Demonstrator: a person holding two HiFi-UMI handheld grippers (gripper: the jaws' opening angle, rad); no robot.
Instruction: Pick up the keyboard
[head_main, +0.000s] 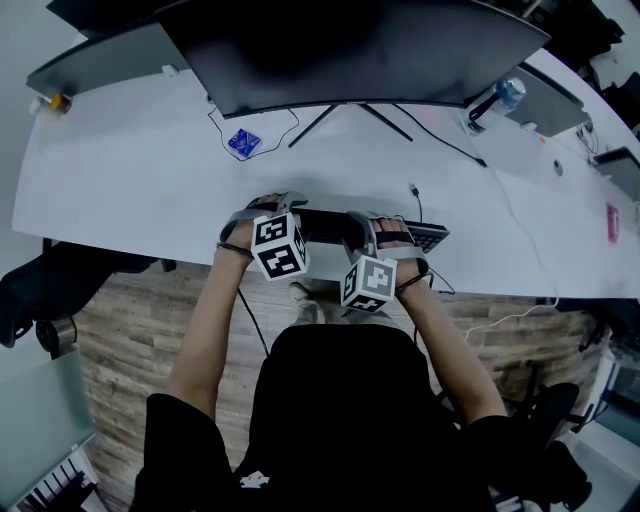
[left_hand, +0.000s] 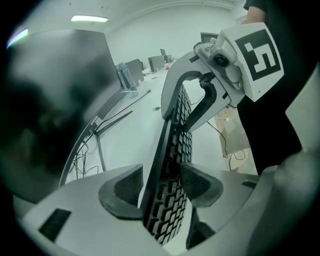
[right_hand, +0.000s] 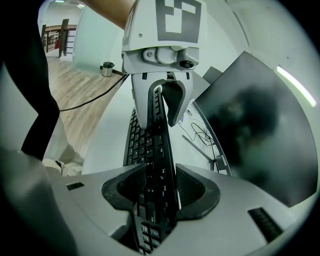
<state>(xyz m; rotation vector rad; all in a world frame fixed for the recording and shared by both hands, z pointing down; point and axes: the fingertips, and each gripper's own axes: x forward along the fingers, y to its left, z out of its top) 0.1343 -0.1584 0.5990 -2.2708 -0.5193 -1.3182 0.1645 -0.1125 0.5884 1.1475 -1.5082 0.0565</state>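
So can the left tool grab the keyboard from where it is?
Probably yes. The keyboard stands between the open jaws of the left tool, with nothing blocking it, so the tool only needs to close. The right tool seems to grip the other end.

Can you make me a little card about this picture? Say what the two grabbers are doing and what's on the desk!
Place: white desk, seen from above
Keyboard: black, at the desk's near edge, reaching across both grippers
Left gripper: jaws wide, keyboard between them
Right gripper: jaws closed on the keyboard
Behind: dark monitor; bottle lying at the right
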